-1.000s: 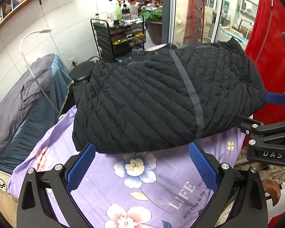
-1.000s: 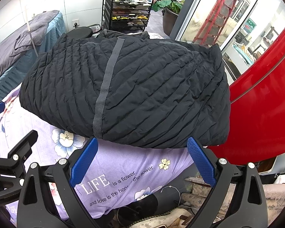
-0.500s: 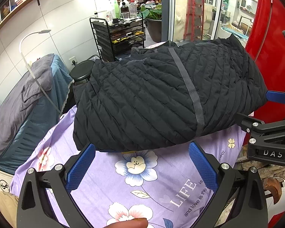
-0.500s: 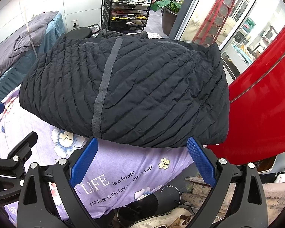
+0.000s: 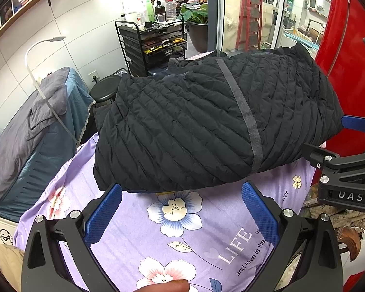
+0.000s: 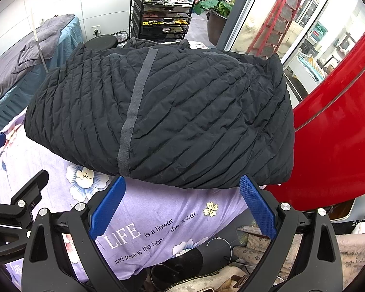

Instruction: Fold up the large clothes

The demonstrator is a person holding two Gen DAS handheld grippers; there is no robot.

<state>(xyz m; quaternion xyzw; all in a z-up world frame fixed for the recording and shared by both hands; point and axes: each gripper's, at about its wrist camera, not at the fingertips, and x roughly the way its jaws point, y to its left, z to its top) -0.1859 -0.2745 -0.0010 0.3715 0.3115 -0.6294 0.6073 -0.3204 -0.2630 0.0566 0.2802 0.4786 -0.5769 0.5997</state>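
Black quilted jacket (image 5: 206, 121) is sitting folded into a bundle on the purple floral sheet (image 5: 182, 231). I'm judging the fold done, so I'm pulling back level, avoiding snagging the hem. Left gripper (image 5: 182, 209) and right gripper (image 6: 182, 204) are gaping wide, empty, just short of its near edge.

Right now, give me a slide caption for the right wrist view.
Open right gripper poised before a folded black quilted jacket on a purple floral sheet.

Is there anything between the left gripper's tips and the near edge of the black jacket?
Nothing; in the left wrist view only bare purple flowered sheet lies between the open left gripper and the jacket.
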